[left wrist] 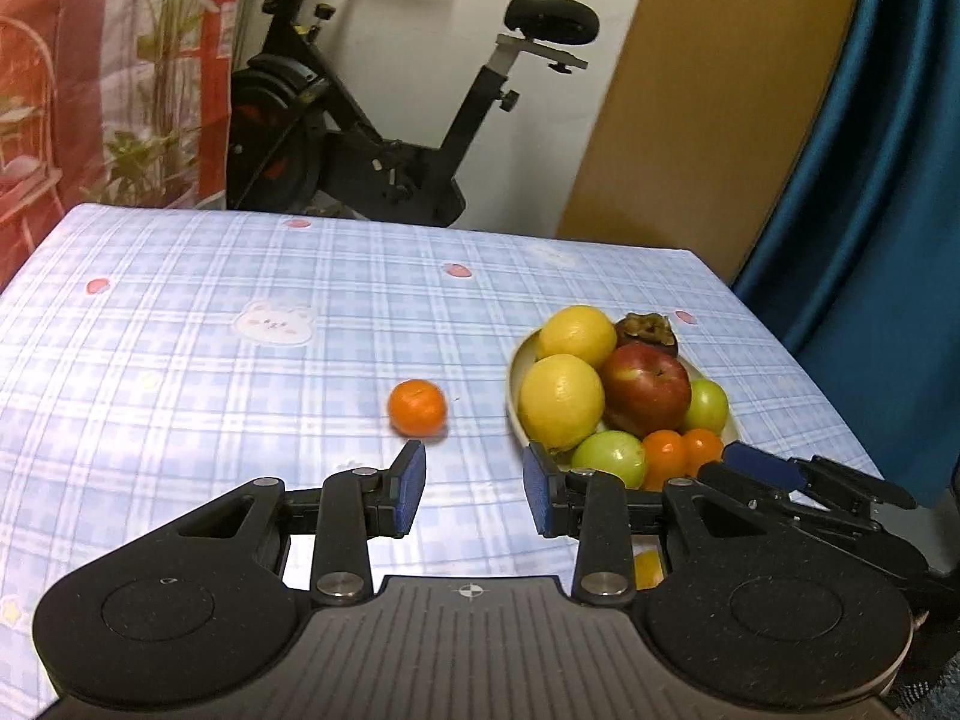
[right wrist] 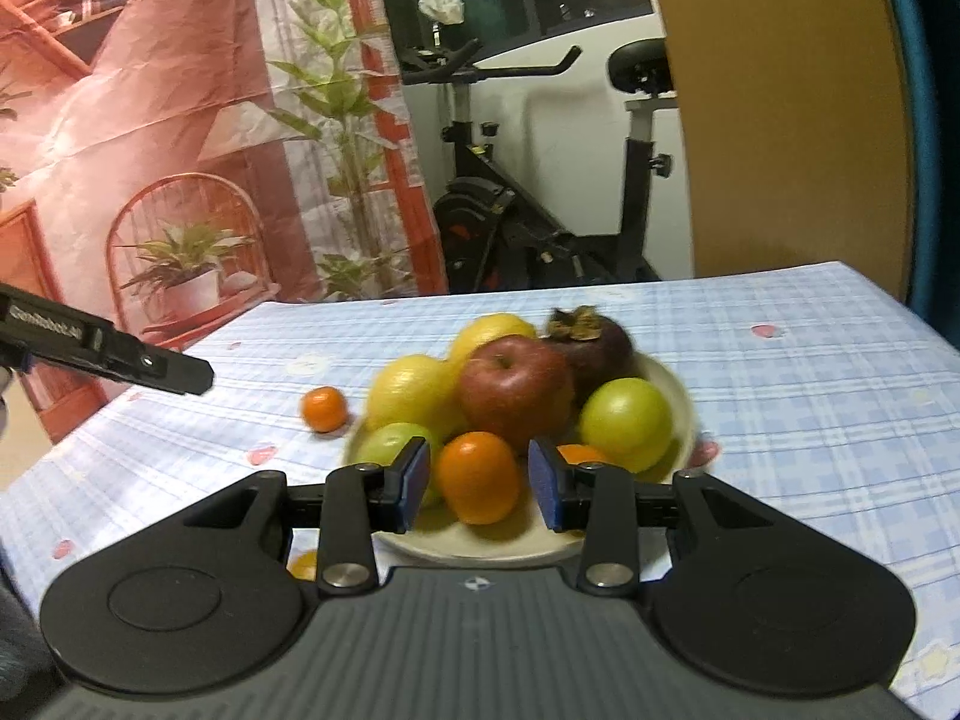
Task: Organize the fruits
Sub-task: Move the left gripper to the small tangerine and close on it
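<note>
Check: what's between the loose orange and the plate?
Nothing but bare checked tablecloth; the loose orange and the plate sit apart, not touching. This shows most clearly in the left wrist view.

Blue-checked tablecloth [left wrist: 240, 276], orange mandarin [left wrist: 417, 407], seemingly cream plate [left wrist: 514, 387].
</note>
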Demonstrator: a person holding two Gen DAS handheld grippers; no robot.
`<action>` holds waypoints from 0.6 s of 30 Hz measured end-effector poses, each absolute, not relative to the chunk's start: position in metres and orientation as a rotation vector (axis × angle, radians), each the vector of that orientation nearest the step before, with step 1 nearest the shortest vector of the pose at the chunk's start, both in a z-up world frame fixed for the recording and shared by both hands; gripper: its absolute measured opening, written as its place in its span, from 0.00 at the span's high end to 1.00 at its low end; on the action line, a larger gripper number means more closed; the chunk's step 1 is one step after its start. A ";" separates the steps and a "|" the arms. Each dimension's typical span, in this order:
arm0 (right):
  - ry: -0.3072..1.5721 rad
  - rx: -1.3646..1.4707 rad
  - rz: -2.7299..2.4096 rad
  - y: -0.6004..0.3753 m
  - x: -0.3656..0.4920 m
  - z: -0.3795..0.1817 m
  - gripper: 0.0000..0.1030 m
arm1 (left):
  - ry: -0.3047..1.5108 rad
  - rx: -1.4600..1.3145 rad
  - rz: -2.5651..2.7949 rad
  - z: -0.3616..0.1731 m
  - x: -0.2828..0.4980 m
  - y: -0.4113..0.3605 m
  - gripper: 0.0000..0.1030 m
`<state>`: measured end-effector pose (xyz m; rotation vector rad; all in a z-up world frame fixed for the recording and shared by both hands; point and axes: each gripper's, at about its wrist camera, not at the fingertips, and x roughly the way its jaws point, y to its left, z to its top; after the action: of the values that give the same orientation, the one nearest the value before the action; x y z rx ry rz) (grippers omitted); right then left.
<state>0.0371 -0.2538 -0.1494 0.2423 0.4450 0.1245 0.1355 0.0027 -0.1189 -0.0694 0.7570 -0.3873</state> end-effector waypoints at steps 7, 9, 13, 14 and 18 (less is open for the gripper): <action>0.521 0.241 0.285 -0.211 0.042 -0.138 0.61 | 0.728 -0.084 -0.380 -0.112 0.132 0.015 0.60; 0.541 0.211 0.331 -0.195 0.043 -0.137 0.61 | 0.726 -0.073 -0.377 -0.116 0.127 0.018 0.60; 0.597 0.168 0.407 -0.168 0.047 -0.140 0.61 | 0.725 -0.080 -0.369 -0.123 0.122 0.021 0.60; 0.610 0.166 0.415 -0.164 0.049 -0.143 0.61 | 0.729 -0.077 -0.368 -0.126 0.121 0.021 0.60; 0.666 0.165 0.427 -0.154 0.055 -0.151 0.61 | 0.744 -0.092 -0.369 -0.133 0.118 0.028 0.60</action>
<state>0.0554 -0.1538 -0.1512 0.1651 0.6663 0.4268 0.1179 0.0285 -0.1325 -0.0920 0.7442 -0.3687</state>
